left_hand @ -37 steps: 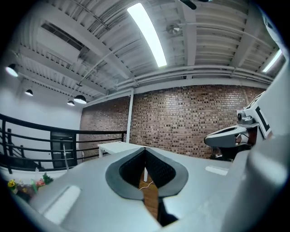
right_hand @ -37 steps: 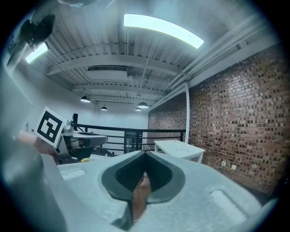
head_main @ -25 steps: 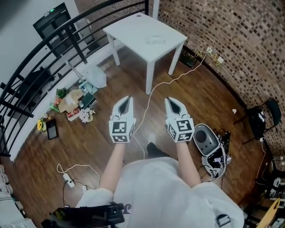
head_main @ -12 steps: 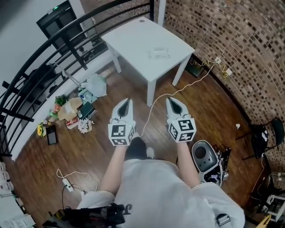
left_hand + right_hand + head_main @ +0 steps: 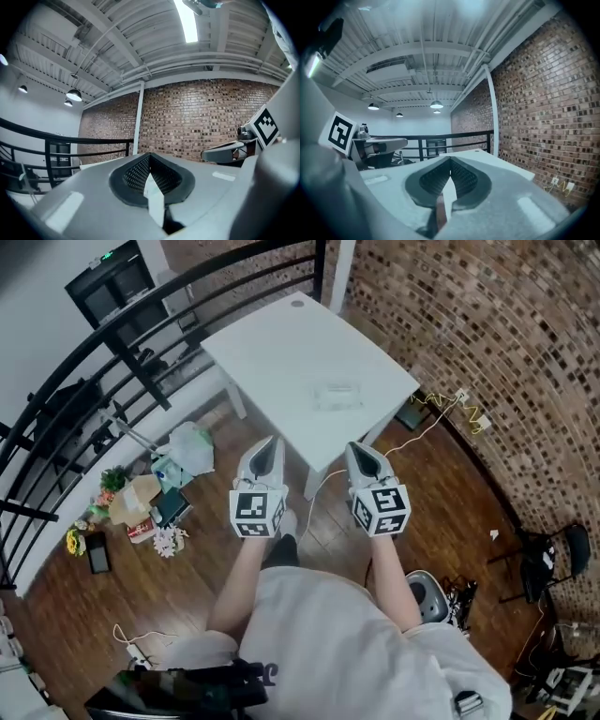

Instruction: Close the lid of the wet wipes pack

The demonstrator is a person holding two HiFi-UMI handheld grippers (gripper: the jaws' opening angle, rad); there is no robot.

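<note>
Two tapered claws (image 5: 269,442) (image 5: 358,449), square white table (image 5: 272,343)

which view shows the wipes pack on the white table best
The head view: the pale, translucent flat wet wipes pack lies on the white square table. Neither gripper view shows it; the right one catches only the tabletop.
</note>
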